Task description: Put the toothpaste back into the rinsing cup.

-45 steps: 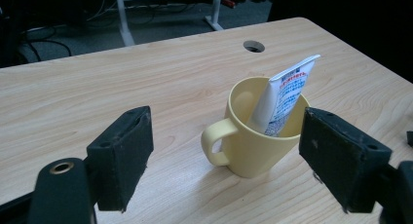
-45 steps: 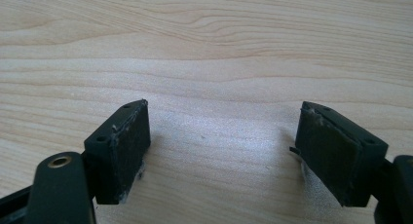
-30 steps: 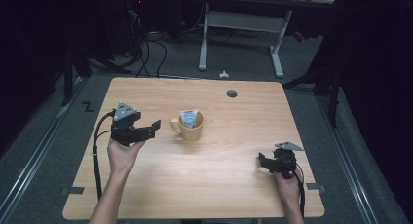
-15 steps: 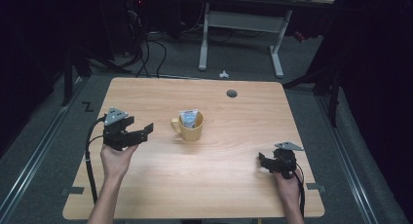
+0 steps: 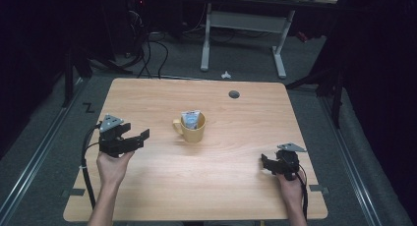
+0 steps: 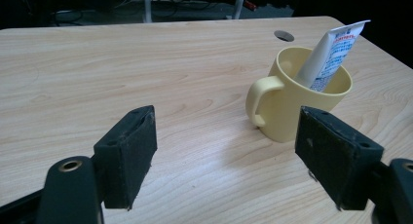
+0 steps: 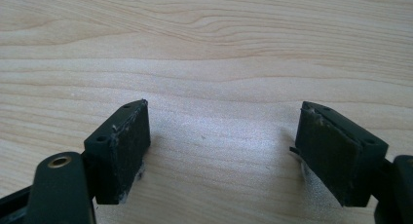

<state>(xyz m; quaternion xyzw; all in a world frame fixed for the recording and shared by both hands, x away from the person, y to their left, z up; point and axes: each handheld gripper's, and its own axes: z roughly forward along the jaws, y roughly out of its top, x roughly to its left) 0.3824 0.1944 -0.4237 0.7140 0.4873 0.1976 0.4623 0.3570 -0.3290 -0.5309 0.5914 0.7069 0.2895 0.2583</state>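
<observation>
A yellow mug point(image 5: 190, 128) stands near the middle of the wooden table point(image 5: 206, 186), handle turned to the left. A white and blue tube point(image 5: 190, 119) leans inside it. In the left gripper view the mug point(image 6: 303, 98) and tube point(image 6: 331, 53) sit ahead and to the right of the jaws. My left gripper point(image 5: 139, 139) is held open at the table's left side, well short of the mug, nothing between its pads point(image 6: 127, 153). My right gripper point(image 5: 265, 163) rests open low over the table near the front right, with bare wood between its pads point(image 7: 122, 148).
A round grey grommet point(image 5: 234, 94) is set into the table near its far edge. Beyond the table stand a white desk frame point(image 5: 242, 34) and loose cables point(image 5: 147, 49) on a dark floor. A small white object point(image 5: 225, 74) lies on the floor behind.
My left gripper has drawn back to the left and toward the person, away from the mug. The right gripper has stayed in place.
</observation>
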